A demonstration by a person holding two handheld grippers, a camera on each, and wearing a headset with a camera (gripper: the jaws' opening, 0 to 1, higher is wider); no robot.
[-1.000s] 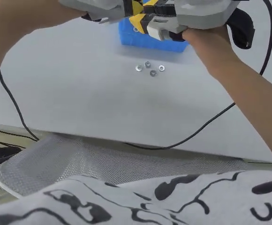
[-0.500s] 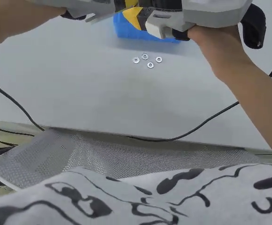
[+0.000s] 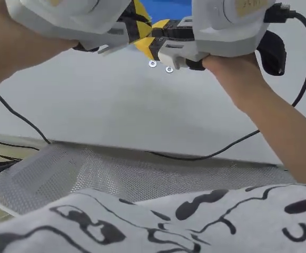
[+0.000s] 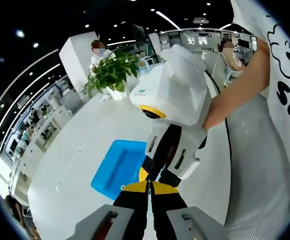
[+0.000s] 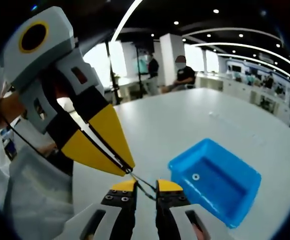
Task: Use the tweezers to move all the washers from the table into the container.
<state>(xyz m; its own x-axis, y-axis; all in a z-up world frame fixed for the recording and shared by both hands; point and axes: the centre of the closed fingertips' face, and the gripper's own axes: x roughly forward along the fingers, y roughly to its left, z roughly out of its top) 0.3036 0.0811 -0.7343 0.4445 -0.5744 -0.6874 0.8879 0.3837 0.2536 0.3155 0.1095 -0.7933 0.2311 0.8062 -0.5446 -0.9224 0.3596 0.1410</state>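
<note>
Above the grey table, my left gripper (image 3: 141, 38) and right gripper (image 3: 160, 32) meet tip to tip. Thin dark tweezers (image 5: 142, 183) run from the left gripper's (image 5: 130, 170) shut yellow jaws into the narrow gap of the right gripper (image 5: 145, 187), whose jaws close on their legs. From the left gripper (image 4: 149, 187), the right gripper (image 4: 150, 175) faces it nose to nose. Two washers (image 3: 152, 64) (image 3: 169, 69) lie on the table just below the tips; the grippers hide any others. The blue container (image 3: 166, 6) (image 4: 116, 167) (image 5: 214, 182) sits beyond and holds one washer (image 5: 195, 176).
A black cable (image 3: 232, 142) crosses the table at the right, and another cable (image 3: 16, 113) runs at the left. A grey mesh surface (image 3: 142, 174) lies along the table's near edge. A potted plant (image 4: 110, 75) and people stand far off.
The head camera has dropped and closed in. The grippers now look larger and lower in view. They cover most of the container and some of the washers.
</note>
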